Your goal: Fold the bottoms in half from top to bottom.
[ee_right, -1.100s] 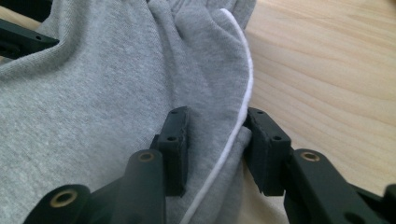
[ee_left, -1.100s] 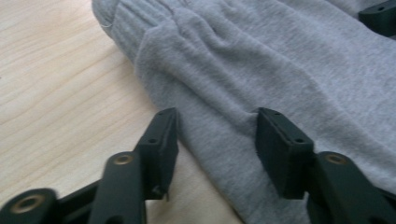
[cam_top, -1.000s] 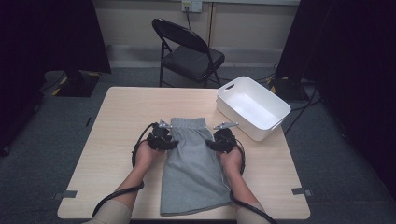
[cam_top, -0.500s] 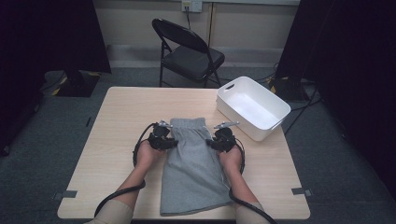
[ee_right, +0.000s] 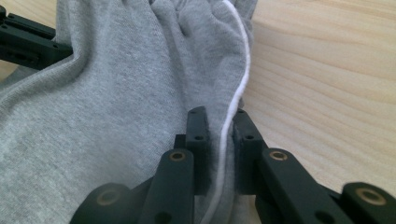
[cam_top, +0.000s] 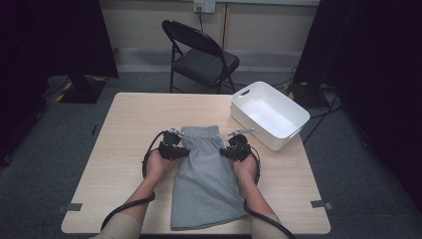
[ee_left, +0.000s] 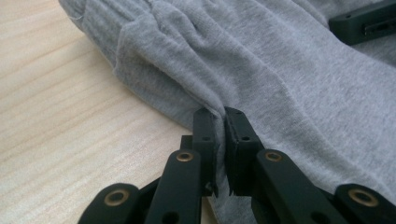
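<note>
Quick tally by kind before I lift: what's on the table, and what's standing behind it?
Grey garment, pinched at both side edges: 1
White bin: 1
Black claws, left claw and right claw, both shut on the garment: 2
Black folding chair, behind the table: 1
Total: 5

Black folding chair (cam_top: 201,57), grey carpet (cam_top: 45,149), dark curtains (cam_top: 368,55)
</note>
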A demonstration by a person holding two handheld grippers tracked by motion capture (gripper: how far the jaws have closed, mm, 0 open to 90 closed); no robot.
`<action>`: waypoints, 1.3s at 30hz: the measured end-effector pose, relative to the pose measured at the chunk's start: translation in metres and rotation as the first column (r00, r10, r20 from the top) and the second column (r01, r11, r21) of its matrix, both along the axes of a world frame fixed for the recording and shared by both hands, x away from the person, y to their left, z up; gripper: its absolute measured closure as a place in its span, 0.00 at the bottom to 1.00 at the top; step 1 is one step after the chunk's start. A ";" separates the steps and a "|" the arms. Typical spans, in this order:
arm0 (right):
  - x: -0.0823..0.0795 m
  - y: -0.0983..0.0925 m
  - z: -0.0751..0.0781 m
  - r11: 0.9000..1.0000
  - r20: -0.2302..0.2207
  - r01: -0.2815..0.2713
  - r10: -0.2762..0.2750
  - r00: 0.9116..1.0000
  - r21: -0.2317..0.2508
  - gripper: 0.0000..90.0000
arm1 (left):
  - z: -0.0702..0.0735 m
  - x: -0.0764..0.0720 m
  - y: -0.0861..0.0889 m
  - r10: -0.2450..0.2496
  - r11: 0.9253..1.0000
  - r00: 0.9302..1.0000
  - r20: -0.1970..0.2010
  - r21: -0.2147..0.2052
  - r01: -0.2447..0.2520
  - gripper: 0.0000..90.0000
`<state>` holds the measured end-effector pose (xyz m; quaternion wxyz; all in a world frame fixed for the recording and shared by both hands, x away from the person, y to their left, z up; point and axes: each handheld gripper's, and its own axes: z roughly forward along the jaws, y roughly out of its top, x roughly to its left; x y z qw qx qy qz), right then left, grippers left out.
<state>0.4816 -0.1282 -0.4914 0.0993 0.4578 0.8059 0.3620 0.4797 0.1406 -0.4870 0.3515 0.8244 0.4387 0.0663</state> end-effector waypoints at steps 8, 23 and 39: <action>0.001 0.001 0.002 1.000 -0.005 0.002 -0.002 1.000 -0.015 0.88 | 0.002 0.000 0.001 0.023 1.000 1.000 -0.006 0.005 -0.023 0.95; 0.018 0.002 0.003 0.999 0.024 0.049 -0.048 0.999 -0.017 0.71 | 0.003 0.001 0.004 0.016 1.000 1.000 0.012 0.014 -0.017 0.92; 0.015 0.004 -0.003 0.999 0.036 0.044 -0.045 0.998 0.013 0.86 | 0.000 0.012 -0.001 0.033 0.999 0.999 0.033 0.029 -0.034 0.85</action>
